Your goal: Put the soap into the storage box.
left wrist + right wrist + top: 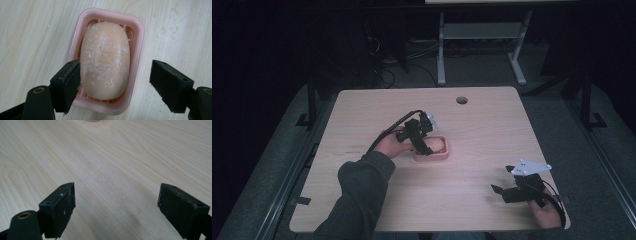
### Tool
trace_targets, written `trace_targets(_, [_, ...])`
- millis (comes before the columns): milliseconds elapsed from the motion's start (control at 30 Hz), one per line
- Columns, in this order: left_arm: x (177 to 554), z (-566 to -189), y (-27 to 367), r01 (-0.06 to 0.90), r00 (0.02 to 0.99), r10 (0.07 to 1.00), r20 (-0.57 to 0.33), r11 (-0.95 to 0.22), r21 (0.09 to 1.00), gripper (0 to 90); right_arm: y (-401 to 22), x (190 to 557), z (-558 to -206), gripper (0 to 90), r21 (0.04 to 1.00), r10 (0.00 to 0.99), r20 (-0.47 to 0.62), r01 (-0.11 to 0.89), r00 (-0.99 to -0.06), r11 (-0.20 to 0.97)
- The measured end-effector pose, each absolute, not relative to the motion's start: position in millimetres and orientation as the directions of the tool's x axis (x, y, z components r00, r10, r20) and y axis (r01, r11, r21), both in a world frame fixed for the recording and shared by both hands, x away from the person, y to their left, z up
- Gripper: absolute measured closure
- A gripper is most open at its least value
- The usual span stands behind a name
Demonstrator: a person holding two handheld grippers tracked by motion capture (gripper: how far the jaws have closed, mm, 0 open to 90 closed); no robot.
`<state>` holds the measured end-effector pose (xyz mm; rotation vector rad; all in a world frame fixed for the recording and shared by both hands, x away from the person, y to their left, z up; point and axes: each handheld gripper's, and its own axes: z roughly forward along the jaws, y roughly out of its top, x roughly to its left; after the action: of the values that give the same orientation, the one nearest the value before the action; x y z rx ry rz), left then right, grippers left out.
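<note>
Soap (105, 60), a pale peach oval bar flecked with white, lies in a pink soap dish (136, 32) near the middle of the wooden table (362, 115). Nearest the person, at the table's near right corner, the right hand (546, 212) grips the right gripper (502, 191) low over the wood, its grey three-cornered plate on top and its jaws pointing left toward the table's centre. In the right gripper view those jaws stand wide apart with nothing between them, just bare wood grain beneath.

Farther in, a grey sleeve (357, 195) rises from the near edge and angles forward and right, ending at the left hand (391, 146), which tilts the left gripper (115, 82) down onto the dish from its left side. In the left gripper view the jaws are spread wide: one pad sits at the side of the soap, over the dish's rim, and the other hangs well clear over the table beyond the dish's opposite side. Whether that near pad touches the bar cannot be told.

At the far edge of the table is a round hole (461, 100).
</note>
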<state>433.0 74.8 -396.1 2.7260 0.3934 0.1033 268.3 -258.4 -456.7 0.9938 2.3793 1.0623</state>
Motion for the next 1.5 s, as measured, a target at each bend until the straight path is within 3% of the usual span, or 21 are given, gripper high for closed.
trace_targets(767, [412,-401,96,0.295,0.947,0.320,0.006,-0.881,0.370,23.8,-256,269,-456,14.1,0.749,0.724,-0.047,0.455,-0.688,0.482])
trace_targets(1500, [381,-403,128,0.313,0.938,0.346,0.001,-0.852,0.420,23.8,-257,271,-455,14.2,0.749,0.737,-0.047,0.464,-0.674,0.473])
